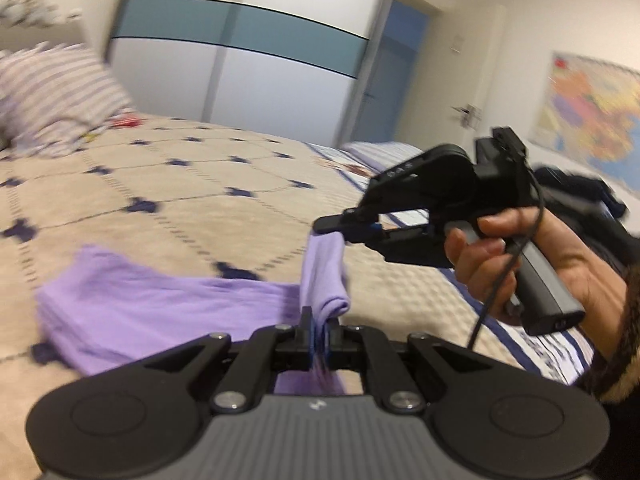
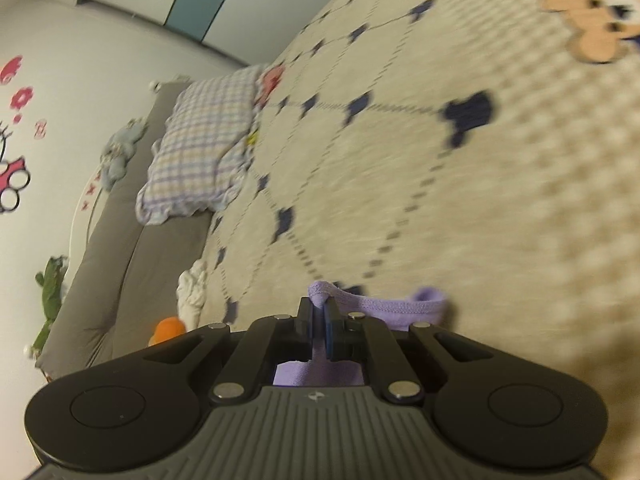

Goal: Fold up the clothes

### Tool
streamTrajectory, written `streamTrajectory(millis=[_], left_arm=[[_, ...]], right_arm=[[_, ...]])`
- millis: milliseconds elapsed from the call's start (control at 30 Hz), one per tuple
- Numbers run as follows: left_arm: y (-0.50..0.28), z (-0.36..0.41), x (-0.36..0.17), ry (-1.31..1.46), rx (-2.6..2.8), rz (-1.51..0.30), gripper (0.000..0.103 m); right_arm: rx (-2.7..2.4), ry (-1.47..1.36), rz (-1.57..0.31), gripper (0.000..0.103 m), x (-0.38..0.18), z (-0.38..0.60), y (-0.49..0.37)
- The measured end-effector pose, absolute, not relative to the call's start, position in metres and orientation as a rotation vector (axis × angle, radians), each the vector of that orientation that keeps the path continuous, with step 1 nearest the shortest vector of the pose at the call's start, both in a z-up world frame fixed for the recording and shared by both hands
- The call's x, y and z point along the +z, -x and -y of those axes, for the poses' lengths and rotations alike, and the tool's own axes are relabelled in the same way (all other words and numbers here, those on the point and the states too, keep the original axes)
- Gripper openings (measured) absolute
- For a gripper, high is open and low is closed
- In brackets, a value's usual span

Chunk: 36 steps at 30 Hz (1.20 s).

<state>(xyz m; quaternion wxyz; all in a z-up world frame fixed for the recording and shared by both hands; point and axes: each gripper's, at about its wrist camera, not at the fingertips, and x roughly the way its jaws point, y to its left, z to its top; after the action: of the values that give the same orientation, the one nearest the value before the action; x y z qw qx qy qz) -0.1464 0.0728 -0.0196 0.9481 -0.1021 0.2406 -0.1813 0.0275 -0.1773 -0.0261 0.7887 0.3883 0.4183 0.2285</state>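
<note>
We have both claws clamped on the purple garment [image 1: 168, 304]: left claw [image 1: 319, 332], right claw [image 1: 340, 226], lifting one edge off the bed [image 1: 200, 200]. Thin pinches may slip, or the hanging fold may bunch unevenly.

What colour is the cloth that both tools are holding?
The cloth is light purple, plain with no pattern. It shows best in the left wrist view.

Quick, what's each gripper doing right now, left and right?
Left gripper: shut on the purple garment.
Right gripper: shut on the purple garment's edge.
</note>
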Motion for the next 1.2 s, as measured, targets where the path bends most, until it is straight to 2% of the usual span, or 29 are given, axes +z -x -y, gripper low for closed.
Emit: streamTrajectory(millis=[400,600,667,733,767,833,867,1067,1200], left_arm=[[0.134,-0.183,-0.036,0.381,-0.102,-0.511,0.004],[0.128,-0.202,-0.051,0.405,-0.043,-0.546,0.005],[0.125,-0.202,-0.053,0.393,-0.034,-0.570,0.007],[0.124,-0.204,-0.051,0.377,-0.026,-0.587,0.012],[0.127,-0.205,-0.049,0.367,-0.022,-0.586,0.016],[0.127,-0.207,-0.043,0.347,-0.016,-0.585,0.037],[0.123,-0.208,-0.039,0.338,-0.018,-0.584,0.041],[0.075,-0.209,-0.026,0.279,-0.059,-0.623,0.054],[0.037,-0.213,-0.034,0.318,-0.094,-0.710,0.052]], right_arm=[[0.615,-0.762,-0.952,0.006,-0.027,0.052,-0.065],[0.665,-0.700,-0.957,0.007,-0.040,0.016,-0.074],[0.688,-0.687,-0.949,0.010,-0.041,0.013,-0.073],[0.696,-0.684,-0.942,0.013,-0.038,0.016,-0.072],[0.698,-0.685,-0.928,0.018,-0.035,0.021,-0.072],[0.679,-0.666,-0.883,0.027,-0.025,0.033,-0.069],[0.662,-0.652,-0.861,0.031,-0.020,0.040,-0.068],[0.524,-0.590,-0.818,0.033,-0.008,0.085,-0.060],[0.441,-0.581,-0.879,0.036,-0.022,0.105,-0.050]])
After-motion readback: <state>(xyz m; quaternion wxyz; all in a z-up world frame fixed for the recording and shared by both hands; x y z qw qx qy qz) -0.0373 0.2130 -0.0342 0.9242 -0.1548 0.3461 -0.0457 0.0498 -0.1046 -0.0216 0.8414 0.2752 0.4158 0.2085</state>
